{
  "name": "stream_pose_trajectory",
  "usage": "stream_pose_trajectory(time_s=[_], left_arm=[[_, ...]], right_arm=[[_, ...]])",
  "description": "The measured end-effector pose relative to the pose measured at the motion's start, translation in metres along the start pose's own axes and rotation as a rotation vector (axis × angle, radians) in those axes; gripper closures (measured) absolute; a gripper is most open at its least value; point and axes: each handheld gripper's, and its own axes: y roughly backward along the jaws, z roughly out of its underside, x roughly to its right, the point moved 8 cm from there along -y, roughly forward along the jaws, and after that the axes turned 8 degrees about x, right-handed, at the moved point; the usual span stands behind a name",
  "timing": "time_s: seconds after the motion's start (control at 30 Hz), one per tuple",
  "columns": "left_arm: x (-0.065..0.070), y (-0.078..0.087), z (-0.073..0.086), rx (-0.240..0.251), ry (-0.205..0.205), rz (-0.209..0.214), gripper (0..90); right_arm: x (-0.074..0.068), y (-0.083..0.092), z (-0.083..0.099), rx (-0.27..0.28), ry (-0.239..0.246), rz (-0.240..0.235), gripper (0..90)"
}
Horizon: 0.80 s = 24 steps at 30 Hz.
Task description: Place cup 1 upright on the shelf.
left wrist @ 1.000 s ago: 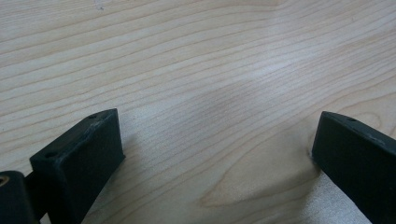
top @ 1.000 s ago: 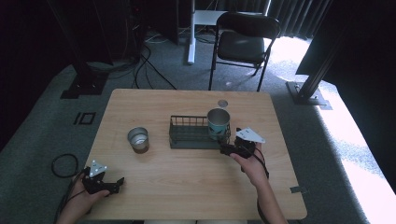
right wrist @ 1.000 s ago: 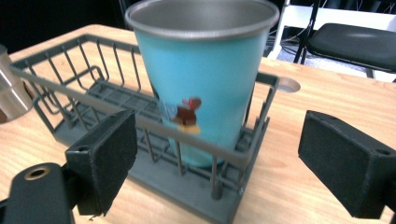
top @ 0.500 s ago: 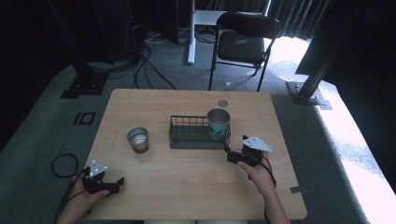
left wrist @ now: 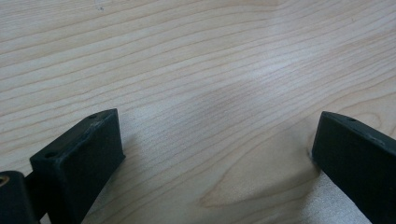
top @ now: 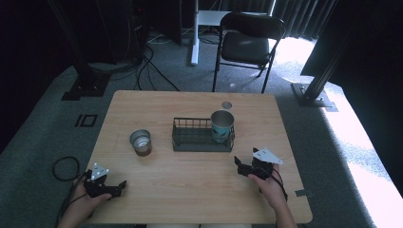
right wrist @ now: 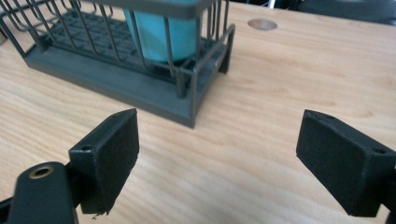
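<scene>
The teal cup (top: 222, 125) has a metal rim, stands upright with its mouth up, and sits in the right end of the dark wire basket (top: 190, 137), whose long axis runs from 9 to 3 o'clock near the table (top: 190, 190) centre; the right tool (top: 243, 167), at 5 o'clock from the cup and apart from it, gapes wide and empty; the left tool (top: 119, 188), at the 7 o'clock corner, also gapes wide over bare wood; a steel cup (top: 140, 141) stands at 9 o'clock from the basket.

Place: a lab or studio recording space
Floor: grey carpet (top: 157, 71) with loose cables (top: 157, 59)
Surroundings: dark curtains (top: 294, 12), black stand legs (top: 316, 92)
Furniture: wooden worktop (top: 190, 102), folding chair (top: 247, 45) beyond its far edge
</scene>
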Motion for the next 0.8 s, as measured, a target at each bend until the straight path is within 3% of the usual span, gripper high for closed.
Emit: stream_pose_trajectory(time_s=[0.8], left_arm=[[0.000, 0.000, 0.000, 0.000, 0.000, 0.000, 2.6]], right_arm=[[0.039, 0.029, 0.036, -0.067, -0.034, 0.094, 12.7]])
